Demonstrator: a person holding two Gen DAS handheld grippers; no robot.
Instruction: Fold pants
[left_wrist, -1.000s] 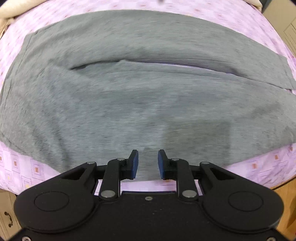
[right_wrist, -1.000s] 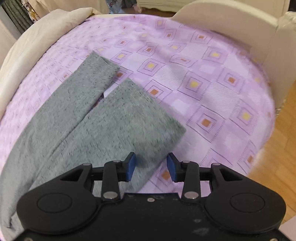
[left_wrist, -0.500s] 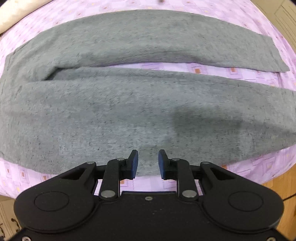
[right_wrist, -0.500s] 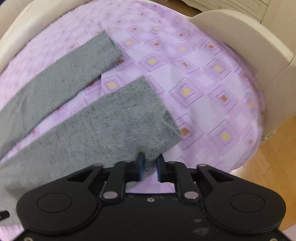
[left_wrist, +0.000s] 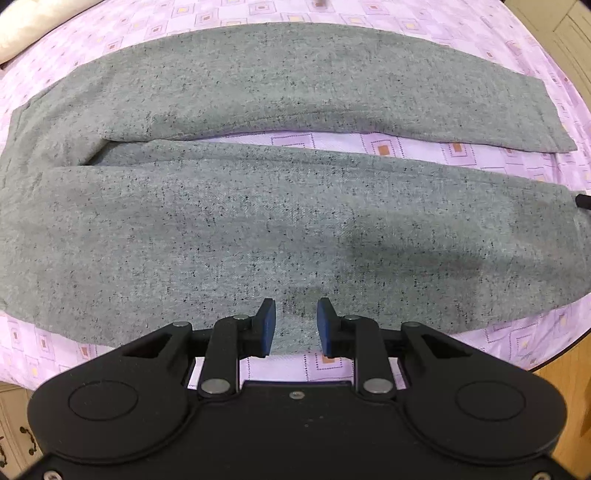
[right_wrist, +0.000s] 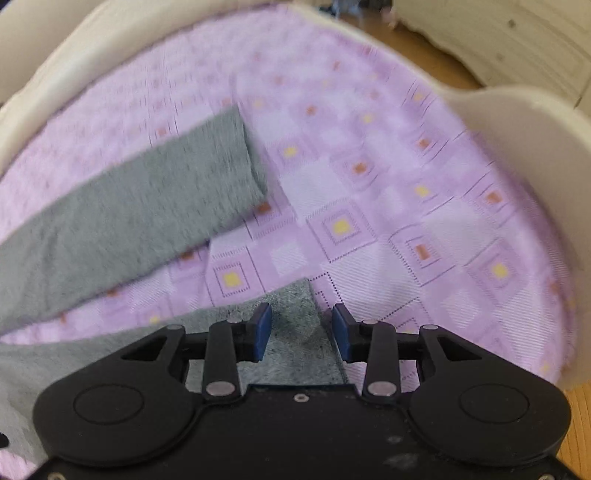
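Your left gripper (left_wrist: 292, 325) hangs over the near leg of the grey speckled knit pants (left_wrist: 258, 229) spread flat on the purple patterned bedspread (left_wrist: 406, 142), jaws apart, nothing pinched. Your right gripper (right_wrist: 302, 328) has just been opening, hem between the pads (unclamped). Leg-over-leg fold is next: regrip first.

Pants (left_wrist: 280, 221) lie flat across a bedspread (left_wrist: 461, 147), waist at the left and both legs running to the right, one leg behind the other with a strip of bedspread between them. The left gripper (left_wrist: 293, 321) hangs over the near leg's front edge. The right gripper (right_wrist: 302, 330) straddles the near leg's cuff (right_wrist: 295, 332). A footboard (right_wrist: 517, 125) stands beyond.
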